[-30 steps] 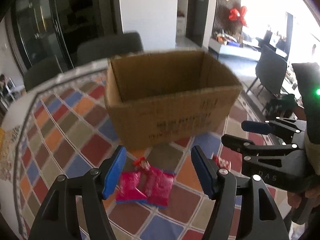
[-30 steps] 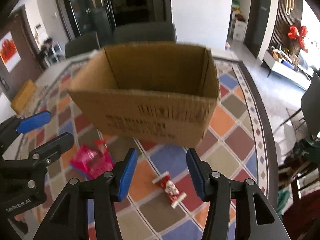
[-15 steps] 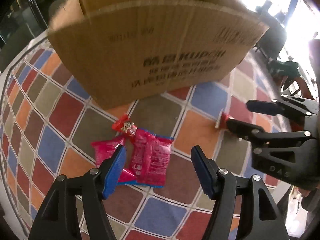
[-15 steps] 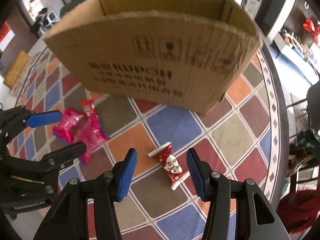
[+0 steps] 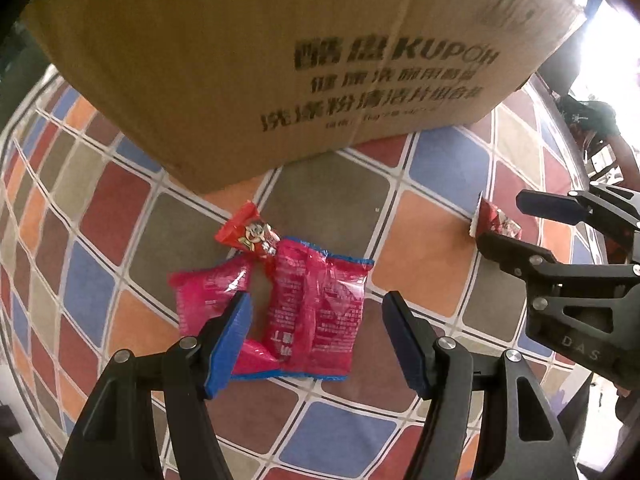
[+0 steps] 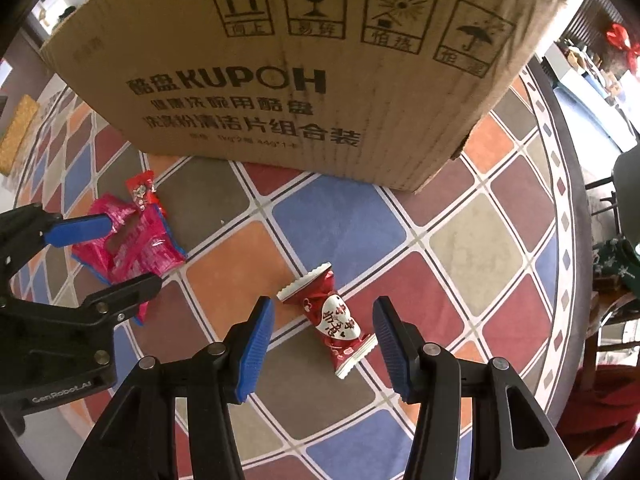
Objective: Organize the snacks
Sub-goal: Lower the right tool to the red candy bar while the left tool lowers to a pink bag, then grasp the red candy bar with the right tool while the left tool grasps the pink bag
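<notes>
Pink snack packets (image 5: 304, 304) and a red candy (image 6: 332, 320) lie on the table (image 6: 472, 240) before the cardboard box (image 6: 280, 60), none visibly boxed yet, while left tongs (image 5: 316, 340) and right tongs (image 6: 324, 344) gape empty above them.

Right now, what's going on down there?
Left gripper open over pink packets. Right gripper open astride red candy. Cardboard box behind, nothing blocking.

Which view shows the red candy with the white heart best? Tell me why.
The right wrist view: the candy lies whole between the open jaws, heart label readable. The left wrist view shows only one end; the right gripper hides the rest.
</notes>
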`<state>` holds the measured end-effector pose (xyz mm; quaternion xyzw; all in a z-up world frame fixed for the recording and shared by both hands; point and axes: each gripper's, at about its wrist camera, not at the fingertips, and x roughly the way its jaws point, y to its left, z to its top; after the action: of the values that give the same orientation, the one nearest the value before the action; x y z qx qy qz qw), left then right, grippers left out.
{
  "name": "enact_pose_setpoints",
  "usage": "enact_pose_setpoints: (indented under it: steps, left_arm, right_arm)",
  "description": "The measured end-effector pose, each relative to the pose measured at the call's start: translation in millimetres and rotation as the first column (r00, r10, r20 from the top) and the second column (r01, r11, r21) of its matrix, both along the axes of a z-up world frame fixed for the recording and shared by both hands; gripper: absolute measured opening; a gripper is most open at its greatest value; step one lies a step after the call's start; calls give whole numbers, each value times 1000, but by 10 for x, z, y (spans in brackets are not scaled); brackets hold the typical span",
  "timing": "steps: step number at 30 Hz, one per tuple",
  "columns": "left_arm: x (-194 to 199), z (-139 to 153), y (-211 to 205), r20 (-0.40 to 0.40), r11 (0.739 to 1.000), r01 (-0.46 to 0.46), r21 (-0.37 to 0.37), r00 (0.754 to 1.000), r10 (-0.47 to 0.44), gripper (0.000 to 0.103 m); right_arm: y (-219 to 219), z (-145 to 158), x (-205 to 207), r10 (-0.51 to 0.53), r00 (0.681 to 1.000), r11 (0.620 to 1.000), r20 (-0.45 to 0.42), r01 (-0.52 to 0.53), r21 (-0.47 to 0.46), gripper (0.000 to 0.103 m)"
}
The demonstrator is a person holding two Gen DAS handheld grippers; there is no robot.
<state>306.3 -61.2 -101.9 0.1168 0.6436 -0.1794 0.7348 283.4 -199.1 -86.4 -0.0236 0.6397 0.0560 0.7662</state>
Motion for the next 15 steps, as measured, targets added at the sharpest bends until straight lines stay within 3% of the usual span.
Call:
enact_pose_setpoints:
  steps: [7,10,15]
  left_arm:
    - [-12,-131,-14,-28,1000,-1,7,1000,1,61]
    - [-58,-186,-6,-16,1000,-12,28,1000,13,52]
    - [-170,-183,-37,-4,1000,-10,20,1000,11,46]
  right_arm:
    - [94,-173,45,6,1000,1000,-17,-6,-1,52]
    - [112,-226,43,4,1000,1000,-18,-4,-2,52]
    - [110,-309,42,8,1000,1000,-19,-8,-7,38]
